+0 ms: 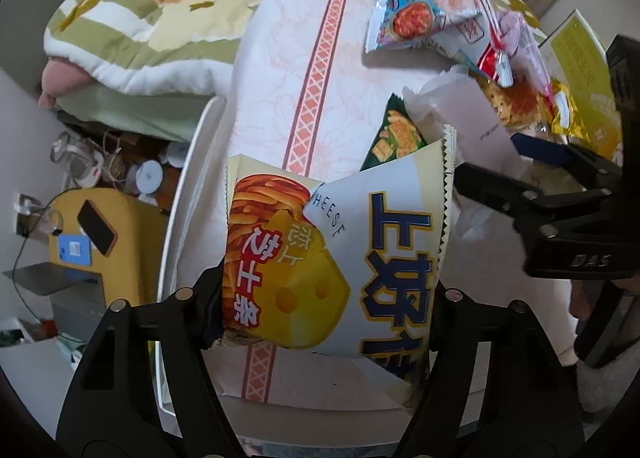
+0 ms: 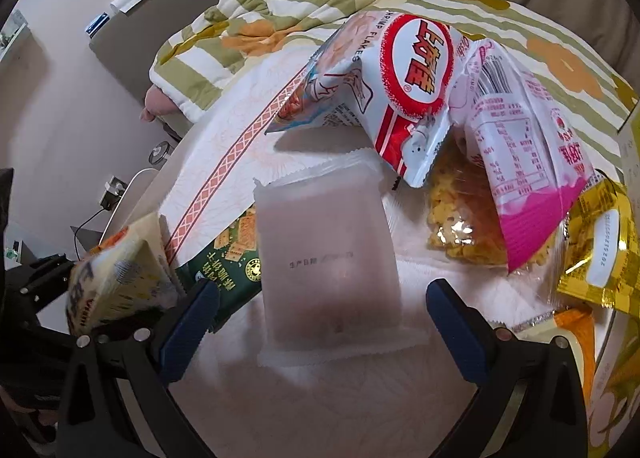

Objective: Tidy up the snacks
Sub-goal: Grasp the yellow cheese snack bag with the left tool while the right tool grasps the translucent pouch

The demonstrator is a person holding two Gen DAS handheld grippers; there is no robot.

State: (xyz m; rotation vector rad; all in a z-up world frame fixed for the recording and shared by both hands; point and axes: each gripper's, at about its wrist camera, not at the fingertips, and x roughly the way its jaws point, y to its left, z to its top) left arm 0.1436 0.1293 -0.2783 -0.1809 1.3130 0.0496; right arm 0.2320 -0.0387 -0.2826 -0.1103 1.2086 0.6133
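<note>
White cloth [image 1: 280,70] with an orange lattice stripe covers the worktop where the snacks lie. The left tool [image 1: 326,298] holds the cheese stick bag [image 1: 340,258] by its two sides; the black fingers [image 1: 208,298] press into the bag on both sides, so it is gripped between them. In the right wrist view this bag appears at the far left, tilted and above the cloth.

The right tool [image 2: 322,310] stands wide, its blue pads [image 2: 196,322] on either side of a frosted translucent packet [image 2: 328,258], which lies flat on the cloth. The pads do not touch the packet. A dark green cracker bag [image 2: 230,254] lies partly under the packet's left edge.

Behind the packet is a pile: a shrimp flakes bag [image 2: 384,78] leaning on a pink and white bag [image 2: 520,162], with a clear bag of yellow snacks [image 2: 460,222] below them and a gold packet [image 2: 596,254] at the right. A green striped quilt with flowers [image 2: 260,22] lies behind the worktop.
</note>
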